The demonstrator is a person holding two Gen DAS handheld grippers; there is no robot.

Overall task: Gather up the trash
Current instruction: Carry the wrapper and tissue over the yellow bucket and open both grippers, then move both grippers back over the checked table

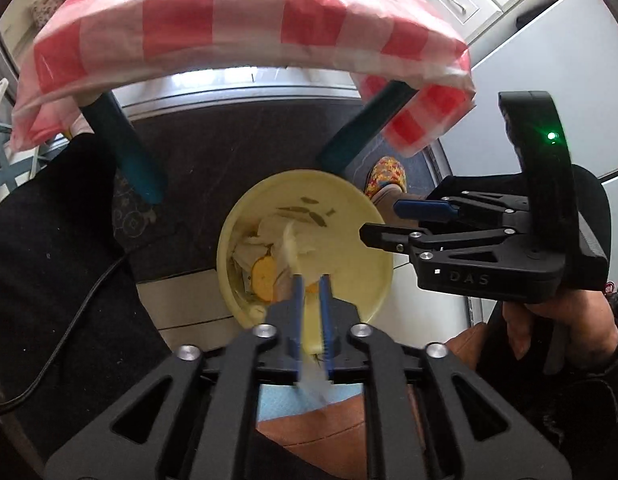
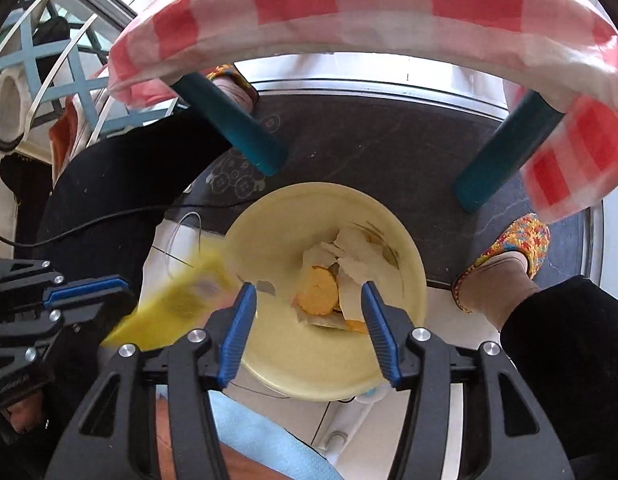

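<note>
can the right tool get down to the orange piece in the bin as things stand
Probably yes. The right tool hangs open right above the bin, whose mouth is uncovered, and the orange piece lies on top of the paper scraps with nothing over it.

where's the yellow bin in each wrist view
Left wrist view: the bin sits centre, just above the left gripper, on the floor below the checked table.
Right wrist view: the bin sits centre, seen between and above the fingers of the right gripper.
Shared landmark: the two teal table legs above the bin in both.
</note>
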